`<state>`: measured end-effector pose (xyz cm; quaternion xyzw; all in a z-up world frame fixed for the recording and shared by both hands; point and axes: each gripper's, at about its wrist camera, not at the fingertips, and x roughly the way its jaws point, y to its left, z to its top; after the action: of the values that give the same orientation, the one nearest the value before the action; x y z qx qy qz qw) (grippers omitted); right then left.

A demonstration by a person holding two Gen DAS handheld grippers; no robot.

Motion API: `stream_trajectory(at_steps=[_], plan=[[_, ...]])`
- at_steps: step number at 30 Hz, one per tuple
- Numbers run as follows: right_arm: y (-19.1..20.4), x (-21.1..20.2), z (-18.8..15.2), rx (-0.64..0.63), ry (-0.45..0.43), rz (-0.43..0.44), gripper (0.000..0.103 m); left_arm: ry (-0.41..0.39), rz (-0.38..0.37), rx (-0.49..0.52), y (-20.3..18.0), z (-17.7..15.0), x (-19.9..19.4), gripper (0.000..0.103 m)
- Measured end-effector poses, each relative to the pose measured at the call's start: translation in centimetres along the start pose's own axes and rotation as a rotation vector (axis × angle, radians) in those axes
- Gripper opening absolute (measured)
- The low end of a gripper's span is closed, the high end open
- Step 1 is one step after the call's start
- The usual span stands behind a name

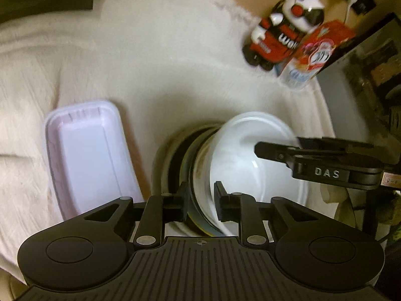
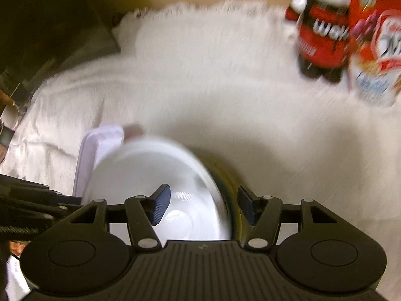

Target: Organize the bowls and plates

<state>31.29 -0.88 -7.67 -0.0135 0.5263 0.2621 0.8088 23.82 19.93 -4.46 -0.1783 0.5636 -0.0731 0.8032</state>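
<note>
1. My left claw [image 1: 200,200] grips the rims of the nested stack: round white plastic bowl [image 1: 250,155] in dark-rimmed bowls [image 1: 175,155], beside a lilac rectangular tray [image 1: 87,155] on the white fluffy cloth [image 1: 163,62].
2. My right claw [image 2: 203,205] straddles the far rim, apart.
3. Risk: tilted bowls may slide apart under an uneven squeeze.

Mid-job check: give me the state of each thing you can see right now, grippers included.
left gripper: jaws straddling the stack's near rims, grip unclear.
right gripper: jaws astride the white bowl's rim, not visibly clamped.
white bowl: tilted, on top of the stack.
stacked dishes: nested under the bowl, leaning.
lavender tray: empty, flat on the cloth, left of the stack.
toy figure: upright.
red carton: standing beside the toy.
</note>
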Motion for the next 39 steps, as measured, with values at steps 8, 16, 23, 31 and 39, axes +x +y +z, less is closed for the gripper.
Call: stream_trajectory(at_steps=[8, 16, 23, 31, 39], plan=[[-0.9, -1.0, -1.3, 0.067, -0.030, 0.017, 0.056, -0.002, 0.010, -0.001, 0.4, -0.3, -0.1, 0.023], [-2.0, 0.4, -3.0, 0.115, 0.021, -0.044, 0.039, 0.012, 0.037, 0.005, 0.5, -1.0, 0.7, 0.023], [-1.0, -0.2, -3.8, 0.077, -0.001, -0.065, 0.039, 0.008, 0.034, 0.001, 0.5, -1.2, 0.6, 0.025], [-0.1, -3.1, -4.0, 0.068, -0.099, -0.100, 0.039, -0.064, 0.062, 0.028, 1.1, -1.9, -2.0, 0.024], [5.5, -5.6, -2.7, -0.012, -0.199, -0.054, 0.040, -0.137, 0.058, -0.040, 5.8, -3.5, -5.0, 0.024]])
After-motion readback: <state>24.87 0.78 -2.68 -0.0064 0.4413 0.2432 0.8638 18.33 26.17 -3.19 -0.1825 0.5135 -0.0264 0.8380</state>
